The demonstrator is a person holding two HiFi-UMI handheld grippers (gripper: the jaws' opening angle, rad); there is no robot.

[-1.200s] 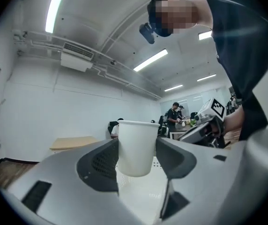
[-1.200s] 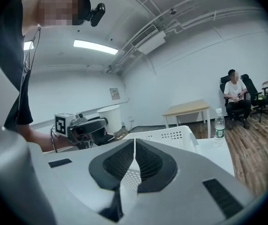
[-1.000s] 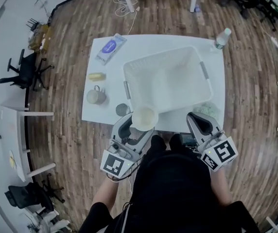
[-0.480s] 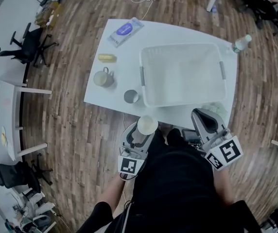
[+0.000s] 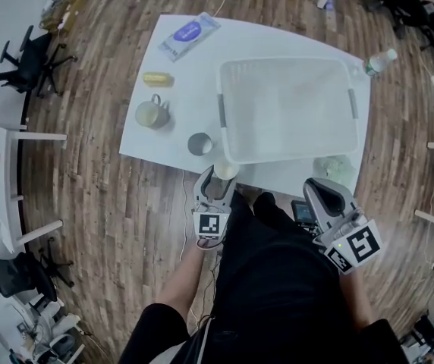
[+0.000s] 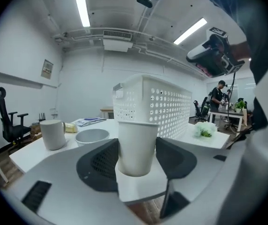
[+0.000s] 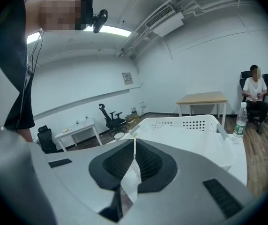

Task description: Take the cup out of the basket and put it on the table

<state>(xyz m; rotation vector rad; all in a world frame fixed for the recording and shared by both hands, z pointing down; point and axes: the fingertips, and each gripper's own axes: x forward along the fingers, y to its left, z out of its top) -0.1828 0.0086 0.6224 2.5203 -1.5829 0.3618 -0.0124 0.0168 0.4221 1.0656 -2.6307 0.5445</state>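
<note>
A white paper cup (image 5: pixel 225 170) stands upright between the jaws of my left gripper (image 5: pixel 218 184), which is shut on it. In the left gripper view the cup (image 6: pixel 137 144) fills the middle, with the jaws pressed to both its sides. It hangs at the table's near edge (image 5: pixel 171 158), just outside the near left corner of the white basket (image 5: pixel 285 108). Whether its base touches the table is hidden. My right gripper (image 5: pixel 322 192) is shut on nothing, held below the table's near right edge; its jaws meet in the right gripper view (image 7: pixel 133 172).
On the table left of the basket are a metal bowl (image 5: pixel 199 143), a pale mug (image 5: pixel 151 114), a yellow item (image 5: pixel 156 78) and a blue packet (image 5: pixel 189 35). A water bottle (image 5: pixel 380 61) stands at the far right corner, and a green and white bundle (image 5: pixel 337 169) lies near the right gripper.
My left gripper has come down with the cup, from above the basket's near left corner to the table's near edge. The right gripper has shifted only slightly.
</note>
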